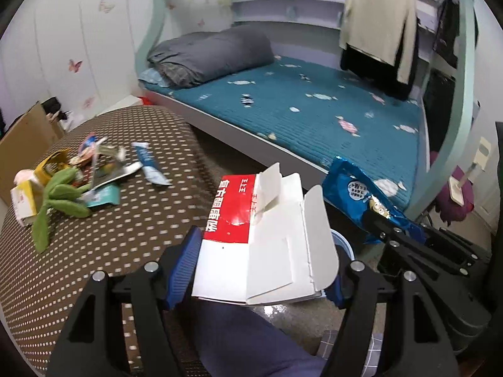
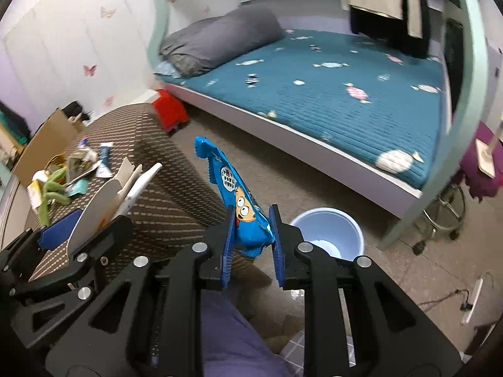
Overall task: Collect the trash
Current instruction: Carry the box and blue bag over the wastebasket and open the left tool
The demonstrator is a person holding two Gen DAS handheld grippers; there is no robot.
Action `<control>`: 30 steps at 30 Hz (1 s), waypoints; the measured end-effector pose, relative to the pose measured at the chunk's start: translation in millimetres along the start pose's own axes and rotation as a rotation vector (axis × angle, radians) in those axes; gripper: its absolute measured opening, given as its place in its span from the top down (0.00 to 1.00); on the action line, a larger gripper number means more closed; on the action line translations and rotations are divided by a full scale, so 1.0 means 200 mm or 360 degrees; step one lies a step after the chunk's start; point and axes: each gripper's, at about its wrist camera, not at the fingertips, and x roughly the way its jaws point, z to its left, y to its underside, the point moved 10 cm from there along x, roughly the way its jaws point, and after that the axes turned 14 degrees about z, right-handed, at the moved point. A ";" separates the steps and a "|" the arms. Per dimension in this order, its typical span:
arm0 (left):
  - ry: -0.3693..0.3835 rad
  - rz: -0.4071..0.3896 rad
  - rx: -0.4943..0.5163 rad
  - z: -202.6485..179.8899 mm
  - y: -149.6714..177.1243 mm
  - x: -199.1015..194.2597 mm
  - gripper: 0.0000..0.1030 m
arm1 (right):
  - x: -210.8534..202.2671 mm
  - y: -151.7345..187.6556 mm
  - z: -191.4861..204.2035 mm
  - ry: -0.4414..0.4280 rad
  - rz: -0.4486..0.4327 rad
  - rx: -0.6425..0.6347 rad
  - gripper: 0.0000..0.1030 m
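Carry step. Left gripper [image 1: 261, 270] squeezes box [image 1: 264, 235]. Right gripper [image 2: 253, 235] pinches blue snack bag [image 2: 245, 216]. Next: bring both over bucket [image 2: 330, 223], let go. More trash [image 1: 94, 169] near table's [image 1: 125, 235] far left edge.

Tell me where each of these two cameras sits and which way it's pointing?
Left wrist: sits on the left gripper, looking down along its fingers at the red-and-white carton it grips, with the dotted table beyond; a trouser leg below.
Right wrist: sits on the right gripper, clamping the blue snack bag near the bin.
Shared: bed, table litter, both grippers.
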 end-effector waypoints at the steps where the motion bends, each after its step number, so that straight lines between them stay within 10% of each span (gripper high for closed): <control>1: 0.0008 0.0008 0.0017 -0.03 0.00 0.01 0.34 | 0.00 0.00 -0.04 0.0019 0.0003 0.0023 0.79; 30: 0.0161 0.0286 0.0431 -0.70 -0.08 0.61 0.23 | 0.27 0.15 -0.78 0.0365 0.0236 0.0494 0.79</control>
